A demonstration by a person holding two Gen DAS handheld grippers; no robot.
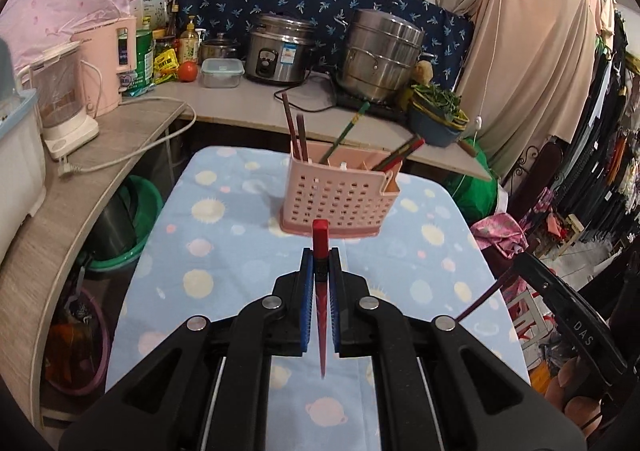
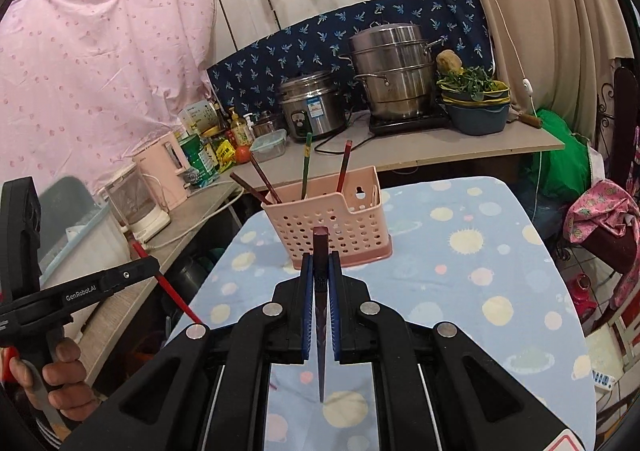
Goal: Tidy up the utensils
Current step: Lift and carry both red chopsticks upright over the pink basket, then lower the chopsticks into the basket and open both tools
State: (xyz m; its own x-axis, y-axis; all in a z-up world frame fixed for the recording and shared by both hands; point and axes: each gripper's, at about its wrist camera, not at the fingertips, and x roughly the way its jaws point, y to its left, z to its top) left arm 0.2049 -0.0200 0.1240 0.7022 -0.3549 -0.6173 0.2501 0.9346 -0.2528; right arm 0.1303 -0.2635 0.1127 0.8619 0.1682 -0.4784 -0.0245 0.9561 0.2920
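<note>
Because each chopstick must go down into the pink basket (image 1: 338, 197) with its thin end first, both are held nearly upright, thick end pointing forward and the tip hanging below the fingers. The left gripper (image 1: 321, 263) is clamped on a red chopstick (image 1: 320, 247), in the lower centre of its view. The right gripper (image 2: 321, 265) is clamped on a dark brown chopstick (image 2: 320, 247) in the same way. The basket stands on the desk (image 1: 224, 235) with the blue dotted cloth, in the middle of both frames, and it already carries several chopsticks which lean outward over its rim.

Both grippers hover above the near part of the desk, pointing toward the basket but well apart from it. In the right view, the left gripper appears at the lower left of the frame, with the person's hand (image 2: 52, 375) around its handle. I judge the next move needs a lift over the basket rim.
</note>
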